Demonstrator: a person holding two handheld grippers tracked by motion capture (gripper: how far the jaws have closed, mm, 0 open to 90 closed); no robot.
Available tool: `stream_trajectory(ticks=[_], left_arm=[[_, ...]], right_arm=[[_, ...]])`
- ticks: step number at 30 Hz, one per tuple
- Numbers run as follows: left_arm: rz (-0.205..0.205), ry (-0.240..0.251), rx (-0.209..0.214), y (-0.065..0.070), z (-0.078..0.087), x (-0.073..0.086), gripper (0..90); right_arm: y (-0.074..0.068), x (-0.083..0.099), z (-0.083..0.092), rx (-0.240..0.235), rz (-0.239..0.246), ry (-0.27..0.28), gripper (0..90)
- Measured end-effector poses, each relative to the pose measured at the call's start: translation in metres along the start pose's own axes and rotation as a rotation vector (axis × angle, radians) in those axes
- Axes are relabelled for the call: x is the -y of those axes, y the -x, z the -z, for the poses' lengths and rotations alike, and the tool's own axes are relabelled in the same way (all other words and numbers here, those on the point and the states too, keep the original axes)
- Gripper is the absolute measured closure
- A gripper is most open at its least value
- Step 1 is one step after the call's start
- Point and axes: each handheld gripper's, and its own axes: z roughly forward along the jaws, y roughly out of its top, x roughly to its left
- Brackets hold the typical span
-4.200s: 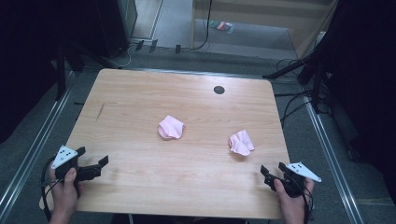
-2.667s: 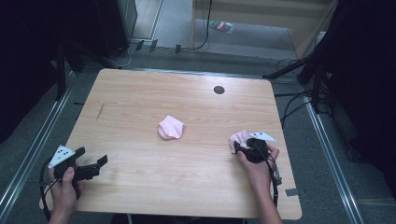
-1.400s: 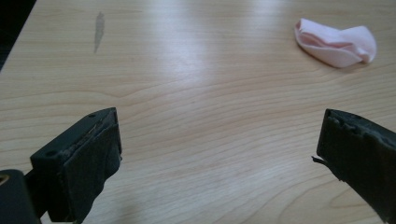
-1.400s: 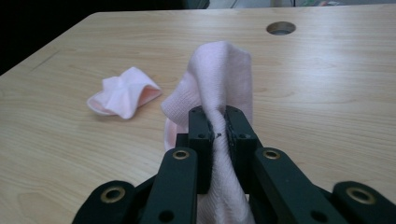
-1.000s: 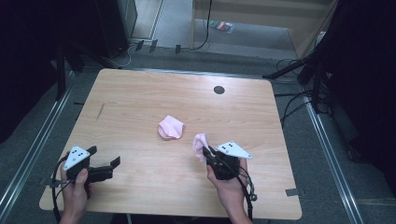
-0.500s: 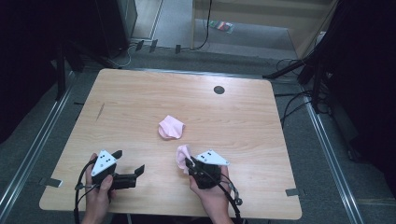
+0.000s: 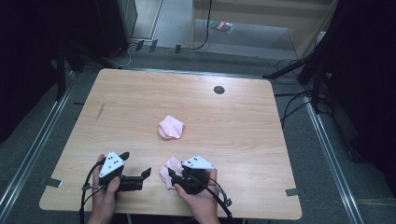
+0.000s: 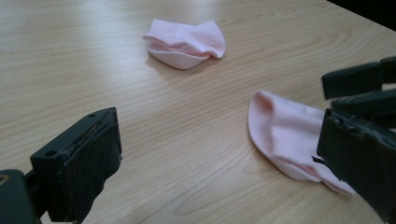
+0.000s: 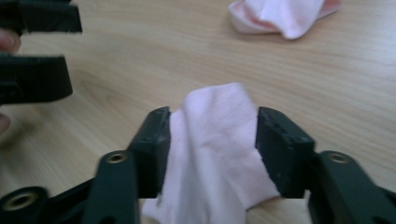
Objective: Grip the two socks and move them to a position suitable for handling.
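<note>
Socks, pink, two | near sock [image 7: 169, 171] at bench [image 7: 243, 126] front edge, clamped between jaws of right tool [image 7: 175, 178] | far sock [image 7: 171, 127] loose at bench centre — untouched | left tool [image 7: 142, 173] released, empty, beside near sock | likely pairing: one gathered, one left.

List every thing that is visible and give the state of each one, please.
Near pink sock: limp, flat on the table, between the right gripper's jaws.
Far pink sock: crumpled, lying free at mid-table.
Right gripper: shut on the near sock.
Left gripper: open, holding nothing.
Table: wooden, with a dark round hole.
</note>
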Motion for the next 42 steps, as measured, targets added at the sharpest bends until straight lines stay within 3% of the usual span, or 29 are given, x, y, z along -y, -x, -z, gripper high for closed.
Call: stream_trajectory(ticks=[3, 4, 5, 6, 7, 8, 9, 10, 11, 12, 17, 21, 22, 23, 24, 25, 26, 27, 30, 33, 38, 42], left_arm=[[0.022, -0.012, -0.004, -0.003, 0.000, 0.001, 0.0], [0.035, -0.024, -0.003, -0.005, -0.001, 0.002, 0.0], [0.035, -0.024, -0.003, -0.005, -0.001, 0.002, 0.1], [0.042, -0.037, 0.001, -0.006, -0.003, 0.004, 0.1], [0.042, -0.037, 0.001, -0.006, -0.003, 0.004, 0.1], [0.046, -0.041, 0.009, -0.006, -0.003, 0.004, 0.1], [0.046, -0.041, 0.009, -0.006, -0.003, 0.004, 0.1], [0.047, -0.045, 0.015, -0.005, -0.003, 0.004, 0.1], [0.047, -0.045, 0.015, -0.005, -0.003, 0.004, 0.1], [0.048, -0.052, 0.018, -0.004, -0.004, 0.004, 0.1], [0.036, -0.071, 0.030, -0.001, -0.007, 0.005, 0.1], [0.040, -0.072, 0.045, 0.001, -0.010, 0.005, 0.4], [0.043, -0.072, 0.031, 0.002, -0.010, 0.005, 2.9], [0.044, -0.073, 0.022, 0.002, -0.010, 0.005, 7.0], [0.046, -0.074, 0.022, 0.003, -0.011, 0.005, 7.8], [0.046, -0.074, 0.022, 0.003, -0.011, 0.005, 7.8], [0.049, -0.076, 0.027, 0.003, -0.012, 0.005, 7.8], [0.049, -0.076, 0.027, 0.003, -0.012, 0.005, 7.8], [0.044, -0.079, 0.040, 0.006, -0.012, 0.005, 9.8], [0.028, -0.090, 0.044, 0.010, -0.016, 0.006, 14.4], [0.004, -0.132, 0.101, 0.022, -0.026, 0.007, 15.6], [-0.058, -0.161, 0.063, 0.036, -0.037, 0.005, 25.6]], right_arm=[[0.006, -0.003, 0.009, -0.015, -0.014, 0.043, 47.5], [0.004, -0.003, 0.014, -0.053, 0.022, 0.049, 53.1], [0.004, -0.003, 0.014, -0.053, 0.022, 0.049, 53.1], [-0.003, 0.001, 0.018, -0.109, 0.078, 0.040, 59.4], [-0.003, 0.001, 0.018, -0.109, 0.078, 0.040, 59.4], [-0.013, 0.009, 0.016, -0.143, 0.149, -0.004, 64.3], [-0.013, 0.009, 0.016, -0.143, 0.149, -0.004, 64.3], [-0.021, 0.018, 0.012, -0.149, 0.209, -0.045, 65.7], [-0.021, 0.018, 0.012, -0.149, 0.209, -0.045, 65.7], [-0.025, 0.025, 0.008, -0.122, 0.250, -0.065, 65.4], [-0.025, 0.031, 0.001, -0.083, 0.258, -0.091, 69.1], [-0.026, 0.037, -0.005, -0.045, 0.303, -0.094, 78.5], [-0.026, 0.036, -0.005, -0.033, 0.310, -0.094, 82.3], [-0.026, 0.035, -0.005, -0.023, 0.307, -0.098, 85.9], [-0.022, 0.034, -0.003, -0.033, 0.265, -0.094, 88.2], [-0.022, 0.034, -0.003, -0.033, 0.265, -0.094, 88.2], [-0.018, 0.031, -0.001, -0.053, 0.200, -0.083, 88.6], [-0.018, 0.031, -0.001, -0.053, 0.200, -0.083, 88.6], [-0.010, 0.021, 0.008, -0.125, 0.087, -0.037, 88.6], [-0.008, 0.017, 0.013, -0.139, 0.055, -0.015, 88.5], [-0.002, 0.008, 0.024, -0.153, -0.006, 0.050, 88.5], [0.009, 0.000, 0.033, -0.152, -0.068, 0.096, 88.4]])
